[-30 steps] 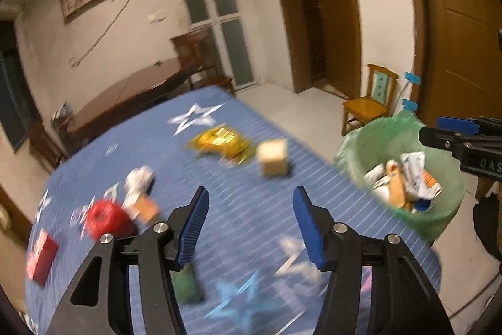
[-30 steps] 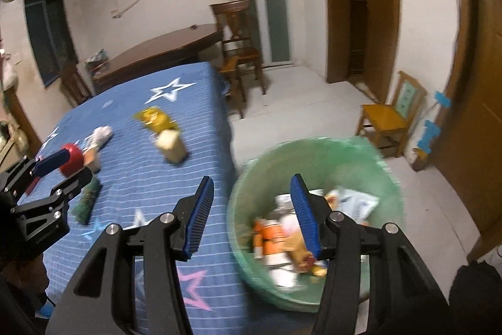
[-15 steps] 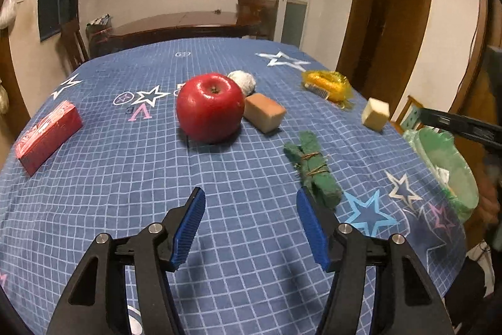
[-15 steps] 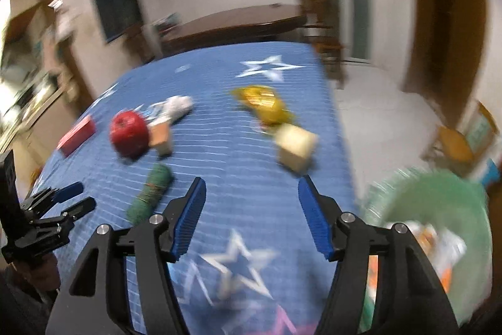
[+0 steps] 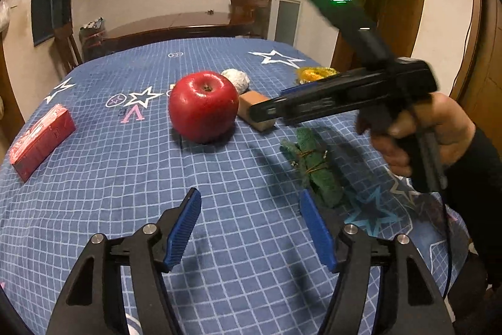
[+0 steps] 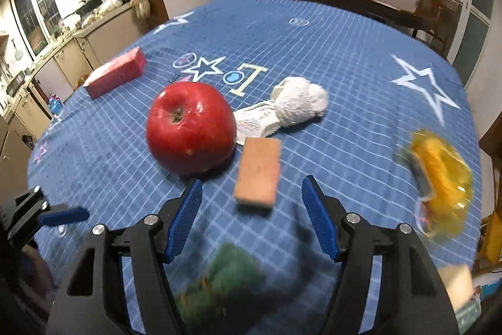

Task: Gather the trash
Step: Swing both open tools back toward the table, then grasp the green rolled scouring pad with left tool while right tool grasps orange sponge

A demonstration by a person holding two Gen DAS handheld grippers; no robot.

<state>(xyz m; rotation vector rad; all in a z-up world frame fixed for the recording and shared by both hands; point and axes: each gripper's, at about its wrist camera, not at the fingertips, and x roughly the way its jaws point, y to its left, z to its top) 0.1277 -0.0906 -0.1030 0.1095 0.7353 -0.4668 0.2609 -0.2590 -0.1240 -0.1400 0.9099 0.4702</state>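
Observation:
On the blue star-patterned tablecloth [image 5: 125, 178] lie a red apple [image 5: 203, 105], a tan block [image 6: 259, 175], a white crumpled cloth [image 6: 291, 105], a green bundle tied with bands [image 5: 317, 168] and a yellow wrapper [image 6: 442, 178]. My left gripper [image 5: 250, 200] hovers over bare cloth near the front, its jaws opening with nothing between them. My right gripper [image 6: 252, 187] is open above the table. The tan block lies just ahead of its tips, untouched, and the green bundle [image 6: 226, 281] sits blurred under it. A hand [image 5: 423, 131] holds that gripper.
A red box [image 5: 40, 140] lies at the left of the table. A pale cube [image 6: 456, 284] sits near the right edge. Behind the table stand a dark wooden table [image 5: 175, 24] and chairs. Kitchen counters [image 6: 62, 52] line the far left.
The right gripper has swung from over the green bin to the table, ending near the tan block and apple. It now crosses the left wrist view. The left gripper's jaws stand wider.

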